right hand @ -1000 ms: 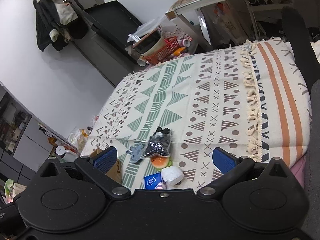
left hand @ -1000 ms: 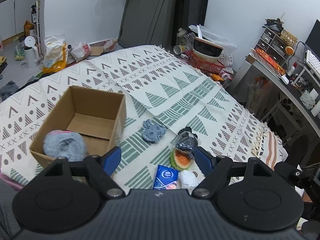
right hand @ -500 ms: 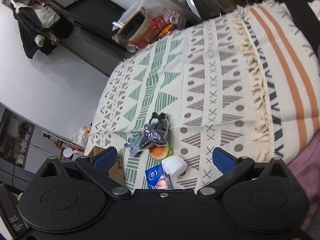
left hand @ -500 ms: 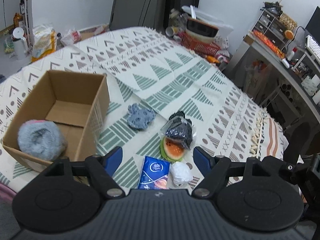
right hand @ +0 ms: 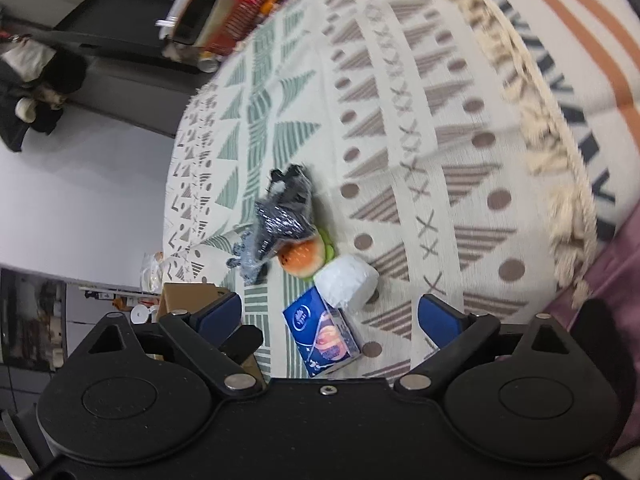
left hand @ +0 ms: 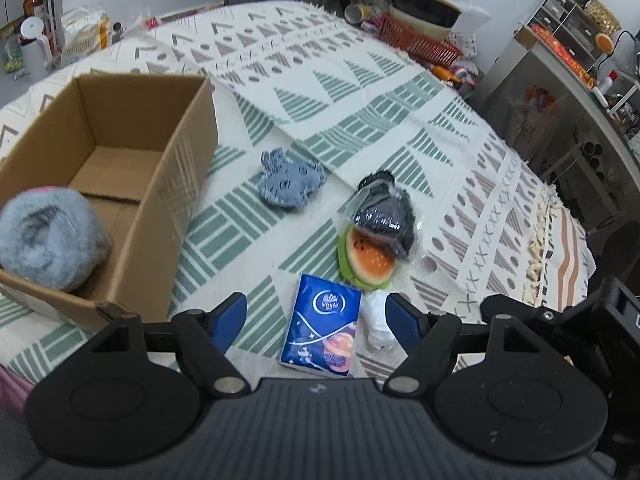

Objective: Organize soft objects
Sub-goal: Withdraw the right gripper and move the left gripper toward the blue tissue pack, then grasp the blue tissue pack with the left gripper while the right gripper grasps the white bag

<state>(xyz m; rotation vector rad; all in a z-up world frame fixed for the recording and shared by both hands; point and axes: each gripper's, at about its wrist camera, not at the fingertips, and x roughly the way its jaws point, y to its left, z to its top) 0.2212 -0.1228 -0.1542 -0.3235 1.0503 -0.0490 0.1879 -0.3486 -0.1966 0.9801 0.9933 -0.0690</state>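
While nothing is yet gripped, the scene reads near to far:

Left gripper (left hand: 316,316): jaws wide apart and empty, hovering over the blue tissue pack (left hand: 322,326), likely lining up a pick.
Right gripper (right hand: 330,314): also spread and empty, above the same pack.
White soft ball (left hand: 376,322): touching the pack at 3 o'clock.
Watermelon plush (left hand: 366,260): at 12 o'clock, partly under a dark bagged item (left hand: 384,216).
Blue-grey cloth (left hand: 290,182): at 11 o'clock, lying loose.
Cardboard box (left hand: 176,184): at 10 o'clock, open, holding a fluffy grey ball (left hand: 48,238); probably the collecting place.
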